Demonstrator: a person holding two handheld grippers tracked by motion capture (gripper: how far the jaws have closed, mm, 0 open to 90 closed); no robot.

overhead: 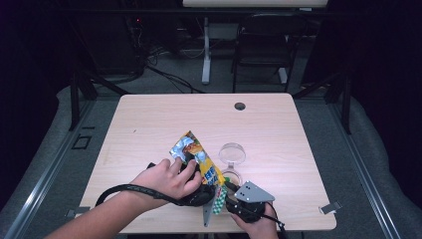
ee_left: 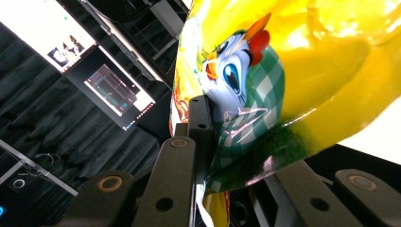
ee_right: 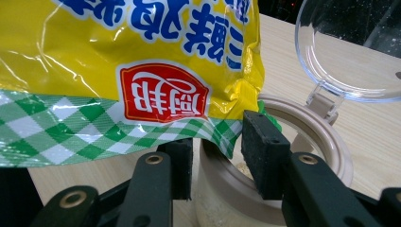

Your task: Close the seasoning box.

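On the pale wooden table (overhead: 149, 124) stands one beige round jar (ee_right: 302, 156) with its clear hinged lid (overhead: 232, 153) flipped open toward twelve o'clock. One yellow foil snack bag (overhead: 199, 159) with a green checked band slants over the jar's rim, from eleven o'clock down to five. The left hand-held gripper (overhead: 196, 191) is closed on the bag's lower edge. The right hand-held gripper (ee_right: 215, 156), jaws partly open, straddles the bag's corner at the jar's rim; whether it grips is unclear.
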